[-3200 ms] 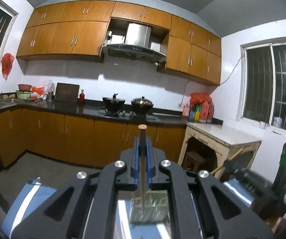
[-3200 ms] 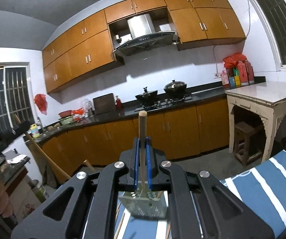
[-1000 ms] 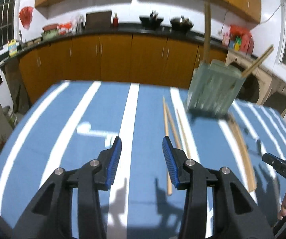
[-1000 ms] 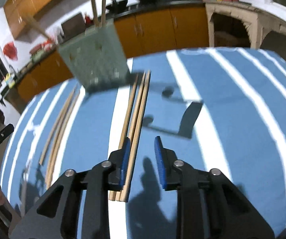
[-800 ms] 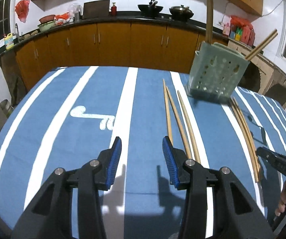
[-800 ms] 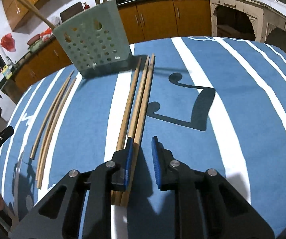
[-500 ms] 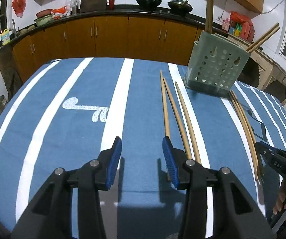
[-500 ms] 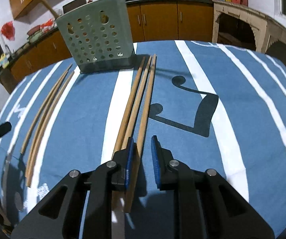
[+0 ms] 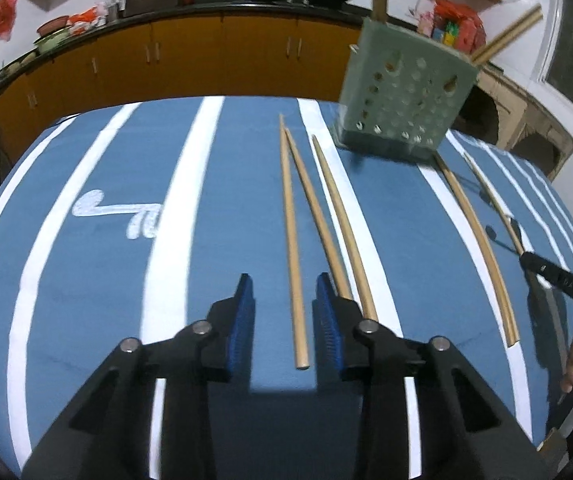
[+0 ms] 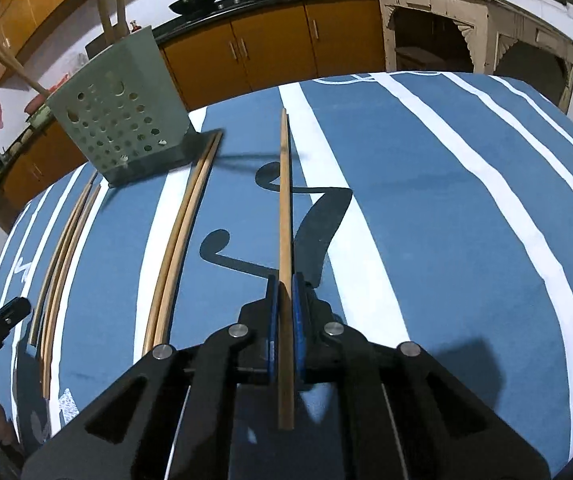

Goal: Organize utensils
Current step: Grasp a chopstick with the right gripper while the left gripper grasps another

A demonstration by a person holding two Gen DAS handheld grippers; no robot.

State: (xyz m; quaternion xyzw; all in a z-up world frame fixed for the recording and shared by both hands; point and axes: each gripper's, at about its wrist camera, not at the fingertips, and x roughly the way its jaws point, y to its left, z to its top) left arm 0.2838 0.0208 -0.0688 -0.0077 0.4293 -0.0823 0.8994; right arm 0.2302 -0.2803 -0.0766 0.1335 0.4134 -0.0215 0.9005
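gripping one chopstick (image 10: 285,216), right gripper (image 10: 285,280)

the upright sticks in the holder (image 10: 120,120) run past the top edge.

I see a pale green perforated utensil holder (image 9: 406,92) standing on the desk, with a few wooden sticks poking up out of its top. Beside its base in the left view lie three long wooden chopsticks (image 9: 318,216), roughly parallel, fanning slightly apart toward the holder; the nearest end of the leftmost chopstick (image 9: 292,248) lies between my left claw's blue pads. On the holder's other side rest two more chopsticks (image 9: 474,240), side by side and apart. In the right view, one chopstick (image 10: 285,240) is clamped between blue pads, pointing straight ahead, its far tip off the cloth. A close pair (image 10: 182,236) lies just left of it.
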